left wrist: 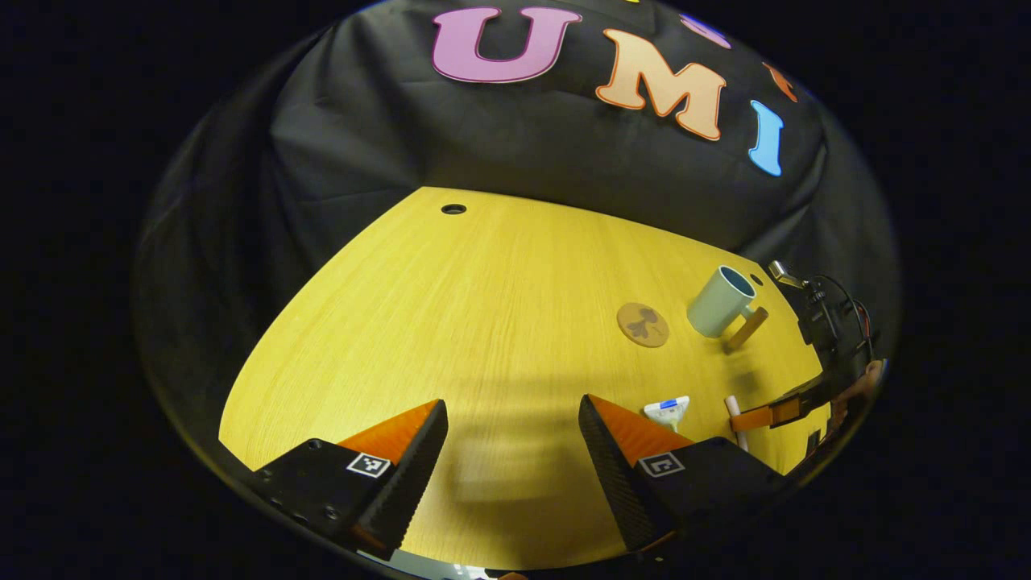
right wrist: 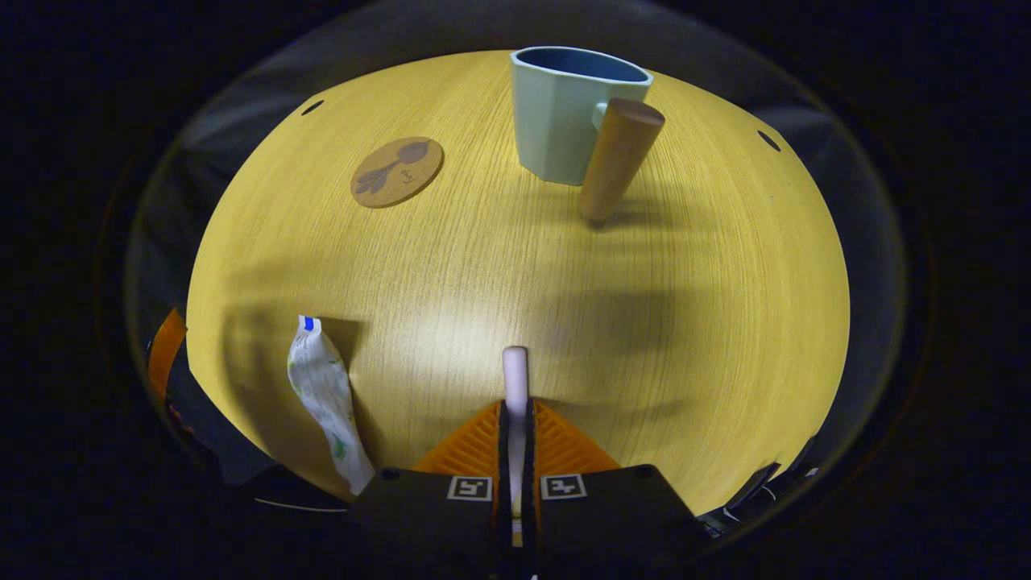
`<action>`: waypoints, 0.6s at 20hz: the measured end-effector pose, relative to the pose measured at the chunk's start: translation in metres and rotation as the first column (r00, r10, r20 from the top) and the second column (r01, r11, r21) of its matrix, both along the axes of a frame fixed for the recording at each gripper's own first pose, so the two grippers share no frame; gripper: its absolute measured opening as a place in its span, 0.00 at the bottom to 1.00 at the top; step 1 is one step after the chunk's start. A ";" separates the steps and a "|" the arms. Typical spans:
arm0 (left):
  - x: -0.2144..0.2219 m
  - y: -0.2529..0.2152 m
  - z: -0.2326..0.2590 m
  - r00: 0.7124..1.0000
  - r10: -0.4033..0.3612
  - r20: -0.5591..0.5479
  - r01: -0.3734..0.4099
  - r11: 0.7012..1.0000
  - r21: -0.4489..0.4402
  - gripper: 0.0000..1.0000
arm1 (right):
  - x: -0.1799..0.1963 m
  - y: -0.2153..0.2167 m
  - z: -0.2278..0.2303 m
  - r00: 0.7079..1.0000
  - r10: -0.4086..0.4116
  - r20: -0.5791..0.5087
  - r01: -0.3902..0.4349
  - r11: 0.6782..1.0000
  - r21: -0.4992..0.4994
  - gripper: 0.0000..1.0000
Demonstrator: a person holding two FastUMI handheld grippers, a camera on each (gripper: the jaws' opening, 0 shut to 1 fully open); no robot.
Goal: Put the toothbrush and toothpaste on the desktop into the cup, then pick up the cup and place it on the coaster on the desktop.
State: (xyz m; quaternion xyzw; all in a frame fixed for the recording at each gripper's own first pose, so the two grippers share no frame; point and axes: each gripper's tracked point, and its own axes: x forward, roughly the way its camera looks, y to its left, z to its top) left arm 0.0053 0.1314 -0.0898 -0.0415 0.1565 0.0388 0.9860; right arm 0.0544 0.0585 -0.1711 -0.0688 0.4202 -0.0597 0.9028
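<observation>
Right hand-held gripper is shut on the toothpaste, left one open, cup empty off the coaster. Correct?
Not quite: the right hand-held gripper is shut on the toothbrush, not the toothpaste, which lies on the desktop beside it, as the right gripper view shows. The left hand-held gripper is open, and the cup stands off the coaster.

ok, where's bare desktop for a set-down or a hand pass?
Widest free patch: the desktop from the left gripper out to the far edge, left of the coaster. Also free: the strip between the toothbrush and the cup. Crowded: by the toothpaste and right gripper.
</observation>
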 end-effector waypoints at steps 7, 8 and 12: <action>0.008 -0.041 -0.011 0.992 -0.037 -0.124 0.038 0.999 -0.001 0.95 | -0.006 0.000 0.007 0.996 0.019 0.092 -0.023 0.999 0.035 0.08; 0.007 -0.050 -0.015 0.987 -0.045 -0.155 0.044 0.999 -0.010 0.95 | -0.011 -0.004 0.009 0.995 0.023 0.102 -0.027 0.999 0.036 0.07; 0.008 -0.087 -0.032 0.959 -0.063 -0.277 0.049 0.997 -0.058 0.95 | -0.027 -0.027 0.022 0.989 0.002 0.149 -0.011 0.998 0.058 0.07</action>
